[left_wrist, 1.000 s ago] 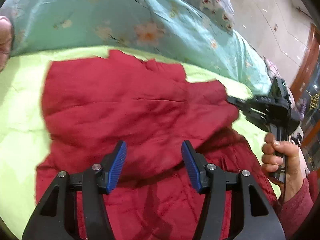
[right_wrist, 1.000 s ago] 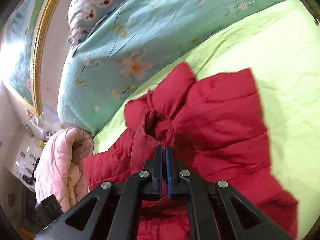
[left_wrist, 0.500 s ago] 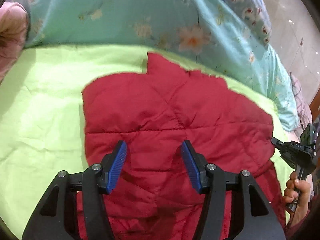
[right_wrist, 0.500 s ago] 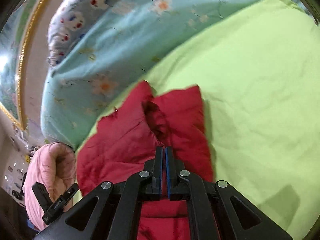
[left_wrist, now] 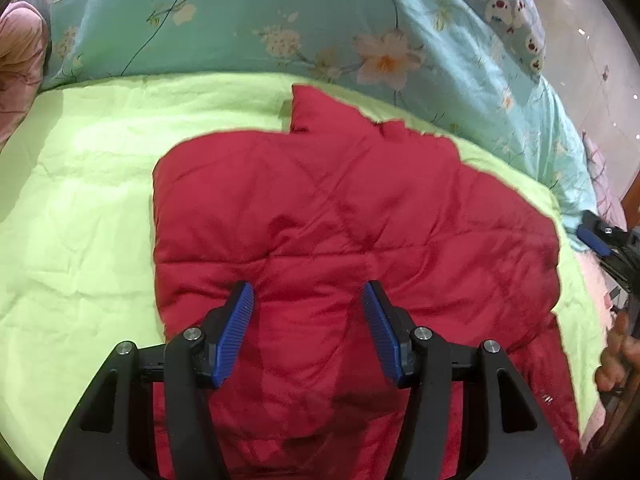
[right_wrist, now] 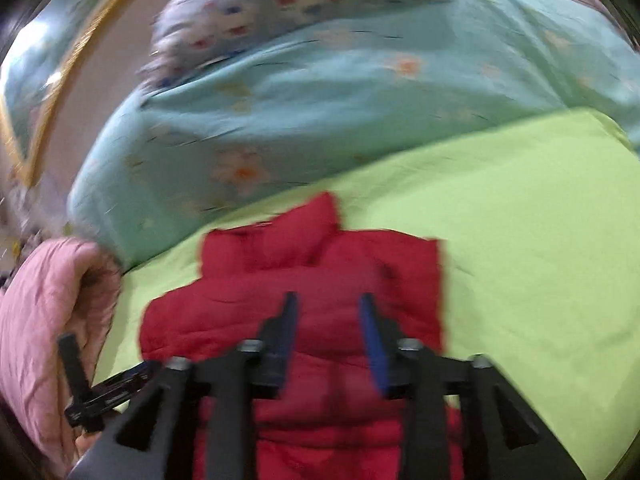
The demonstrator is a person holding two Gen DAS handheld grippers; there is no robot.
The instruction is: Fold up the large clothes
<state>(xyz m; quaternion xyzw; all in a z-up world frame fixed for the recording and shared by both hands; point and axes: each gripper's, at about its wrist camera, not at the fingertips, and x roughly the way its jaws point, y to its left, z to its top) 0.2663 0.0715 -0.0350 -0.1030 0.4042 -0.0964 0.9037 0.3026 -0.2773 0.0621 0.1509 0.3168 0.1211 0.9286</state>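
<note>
A red quilted jacket (left_wrist: 340,220) lies folded over on the lime-green sheet (left_wrist: 72,208); the right wrist view shows the same red jacket (right_wrist: 320,280) blurred, collar end pointing away. My left gripper (left_wrist: 307,304) hovers open just above its near part, nothing between the blue pads. My right gripper (right_wrist: 329,312) is above the jacket with its jaws opening and no cloth between them. In the left wrist view, the right gripper (left_wrist: 600,238) sits off the jacket's right edge, a hand (left_wrist: 616,356) on its handle.
A turquoise floral duvet (left_wrist: 240,20) is bunched along the far side of the bed, with a patterned pillow (left_wrist: 504,4) behind it. A pink padded garment (right_wrist: 44,320) lies at the left end. Tiled floor (left_wrist: 588,56) lies beyond the bed on the right.
My right gripper carried the jacket's fold across, then let go and lifted away with its jaws parting. The jacket now lies flatter. The left gripper shifted across the bed, then held still.
</note>
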